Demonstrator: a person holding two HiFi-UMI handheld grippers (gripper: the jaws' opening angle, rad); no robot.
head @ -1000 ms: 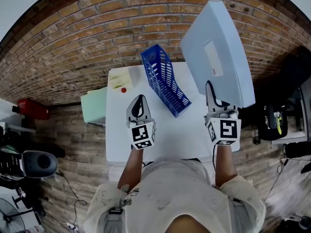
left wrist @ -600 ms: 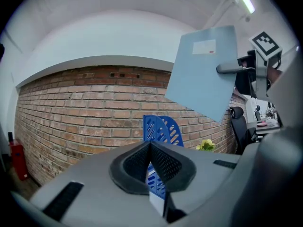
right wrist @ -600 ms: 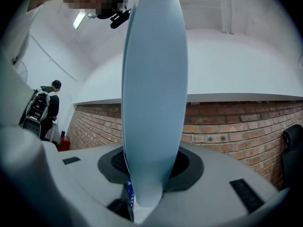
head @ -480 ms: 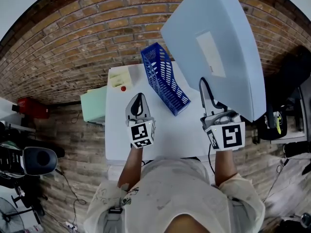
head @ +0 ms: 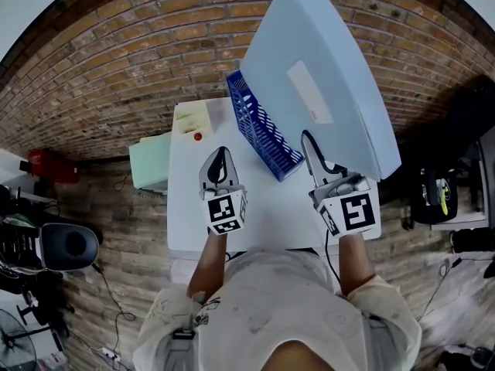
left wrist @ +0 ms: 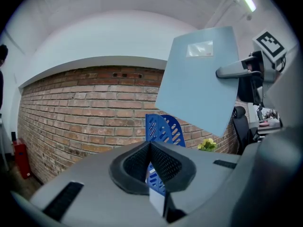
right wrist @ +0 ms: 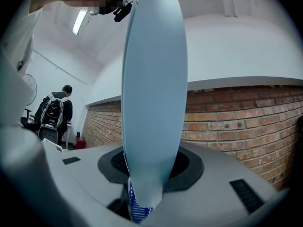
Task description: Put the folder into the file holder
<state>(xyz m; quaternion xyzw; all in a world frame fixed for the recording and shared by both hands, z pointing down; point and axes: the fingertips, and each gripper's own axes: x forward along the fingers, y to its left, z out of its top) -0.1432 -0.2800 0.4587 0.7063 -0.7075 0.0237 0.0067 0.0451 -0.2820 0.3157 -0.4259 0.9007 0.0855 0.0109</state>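
One folder [head: 325, 76] clamped in right tool [head: 309, 142], left tool [head: 222, 154] closed empty, one file holder [head: 267, 135]

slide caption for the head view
Right hand-held gripper holds a light blue folder aloft near the blue file holder; left hand-held gripper empty.

In the head view the folder [head: 325, 76] covers the right side of the file holder [head: 267, 141] and the far right corner of the tabletop [head: 263, 215]. The print on the folder's white label [head: 309, 91] is too small to read. What the small red thing [head: 198, 137] beside the yellow pad [head: 189, 119] is cannot be told. In the right gripper view the folder hides nearly all of the file holder, leaving only a blue sliver low between the fingers [right wrist: 189, 167]. In the left gripper view the fingers [left wrist: 168, 167] hide the file holder's foot.
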